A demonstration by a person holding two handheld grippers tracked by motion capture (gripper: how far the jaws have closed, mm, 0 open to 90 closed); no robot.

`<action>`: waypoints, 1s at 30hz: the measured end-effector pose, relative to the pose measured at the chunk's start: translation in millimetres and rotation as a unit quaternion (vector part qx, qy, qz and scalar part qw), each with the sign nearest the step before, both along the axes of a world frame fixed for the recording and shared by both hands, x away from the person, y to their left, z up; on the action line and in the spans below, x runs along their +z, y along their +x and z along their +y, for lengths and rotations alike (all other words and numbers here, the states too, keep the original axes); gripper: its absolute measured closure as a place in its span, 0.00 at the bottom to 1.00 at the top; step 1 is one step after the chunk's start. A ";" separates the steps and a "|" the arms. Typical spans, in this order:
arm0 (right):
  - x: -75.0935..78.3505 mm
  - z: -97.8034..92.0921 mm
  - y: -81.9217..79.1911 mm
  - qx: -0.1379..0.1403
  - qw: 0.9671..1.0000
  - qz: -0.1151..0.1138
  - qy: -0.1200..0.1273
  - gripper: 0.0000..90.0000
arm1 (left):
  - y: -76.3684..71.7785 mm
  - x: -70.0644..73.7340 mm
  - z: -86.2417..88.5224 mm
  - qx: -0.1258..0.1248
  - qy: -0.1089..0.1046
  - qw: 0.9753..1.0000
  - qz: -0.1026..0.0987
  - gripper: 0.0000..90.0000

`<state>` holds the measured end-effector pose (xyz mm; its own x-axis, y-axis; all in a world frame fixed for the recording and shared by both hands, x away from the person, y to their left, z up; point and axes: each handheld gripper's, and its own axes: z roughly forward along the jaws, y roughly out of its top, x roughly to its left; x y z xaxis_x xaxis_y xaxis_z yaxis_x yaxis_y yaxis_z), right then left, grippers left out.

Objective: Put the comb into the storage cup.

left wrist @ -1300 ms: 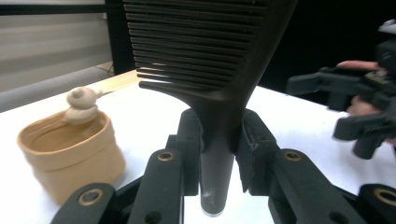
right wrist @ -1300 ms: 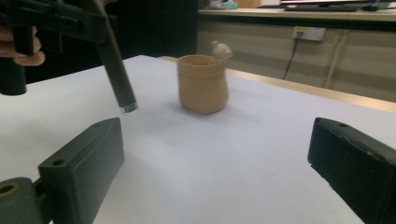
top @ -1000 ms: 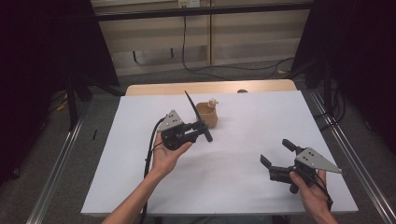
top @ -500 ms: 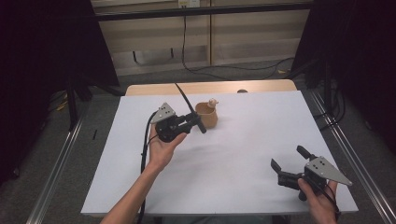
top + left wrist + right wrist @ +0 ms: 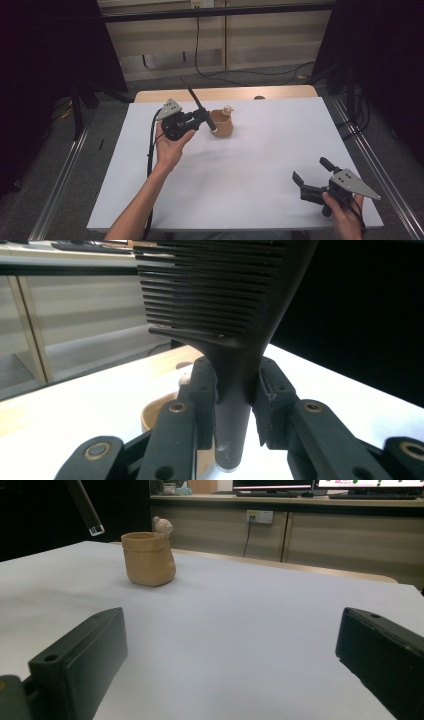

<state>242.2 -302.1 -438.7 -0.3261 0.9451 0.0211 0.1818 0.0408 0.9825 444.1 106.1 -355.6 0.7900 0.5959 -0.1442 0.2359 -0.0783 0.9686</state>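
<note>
Jaws of your left gripper [image 5: 204, 119] clamp a black comb [image 5: 225, 315] just left of the tan cup [image 5: 221, 123]. Your right gripper [image 5: 310, 176] sits well apart from that cup, jaws apart over the desk [image 5: 260, 160].

Black comb [image 5: 220, 305] clamped by handle in left gripper [image 5: 202, 119], teeth end raised, handle tip over tan pot [image 5: 221, 124].

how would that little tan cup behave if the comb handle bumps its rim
The tan cup looks small and probably light, so a bump may slide it on the smooth white table. It looks squat with a wide base, so tipping seems less likely. The comb in the left gripper looks stiff and wouldn't give.
</note>
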 end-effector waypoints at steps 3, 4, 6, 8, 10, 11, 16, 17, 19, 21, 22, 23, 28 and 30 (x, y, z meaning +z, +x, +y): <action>0.4 -0.3 -0.6 0.000 1.000 -0.003 -0.003 0.00 | -0.2 7.4 -2.1 -0.001 0.001 1.000 -0.007 0.81; 0.2 -0.2 -0.7 0.001 1.000 -0.002 -0.002 0.00 | -0.5 10.4 -3.4 -0.002 -0.002 1.000 -0.009 0.81; 0.0 -0.4 -0.9 0.000 1.000 -0.001 -0.002 0.00 | -0.1 14.5 -4.9 0.000 0.000 1.000 -0.012 0.81; 0.1 -0.2 -1.4 0.000 1.000 -0.002 -0.001 0.00 | 1.9 19.0 -5.9 0.000 0.002 1.000 -0.016 0.81; 0.2 -0.2 -2.0 0.002 1.000 -0.002 -0.004 0.00 | 4.5 23.1 -6.7 0.002 0.003 1.000 -0.017 0.81; 0.6 -0.4 -3.0 0.000 1.000 -0.003 -0.003 0.00 | 6.0 24.7 -7.1 0.004 0.001 1.000 -0.018 0.81; 1.4 -1.3 -5.7 -0.003 1.000 0.000 0.002 0.00 | 14.5 26.7 -9.4 0.010 -0.002 1.000 -0.016 0.81; 1.2 -1.1 -5.7 -0.004 1.000 -0.001 0.000 0.00 | 16.2 26.9 -10.0 0.009 0.001 1.000 -0.018 0.81; 1.4 -0.9 -6.2 -0.003 1.000 -0.001 -0.001 0.00 | 18.9 27.7 -11.9 0.009 0.001 1.000 -0.017 0.81; 1.5 -0.5 -6.9 -0.003 1.000 0.001 -0.005 0.00 | 22.5 28.7 -14.7 0.010 0.006 1.000 -0.020 0.81; 1.2 -0.4 -6.7 -0.002 1.000 0.004 -0.011 0.00 | 24.4 29.2 -16.5 0.009 0.008 1.000 -0.020 0.81; 1.1 -0.3 -6.3 -0.002 1.000 0.004 -0.009 0.00 | 25.8 29.5 -17.6 0.011 0.010 1.000 -0.022 0.81; 0.7 -0.7 -6.2 0.001 1.000 0.001 -0.009 0.00 | 31.8 27.9 -24.1 0.017 0.015 1.000 -0.021 0.81; 0.5 -2.5 -6.6 -0.002 1.000 -0.003 -0.005 0.00 | 34.6 25.3 -26.0 0.019 0.022 0.999 -0.026 0.81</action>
<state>235.6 -304.7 -438.2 -0.3231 0.9463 0.0096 0.1768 0.0504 0.9830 478.6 80.2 -330.4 0.7727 0.6301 -0.0770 0.1890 -0.1125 0.9755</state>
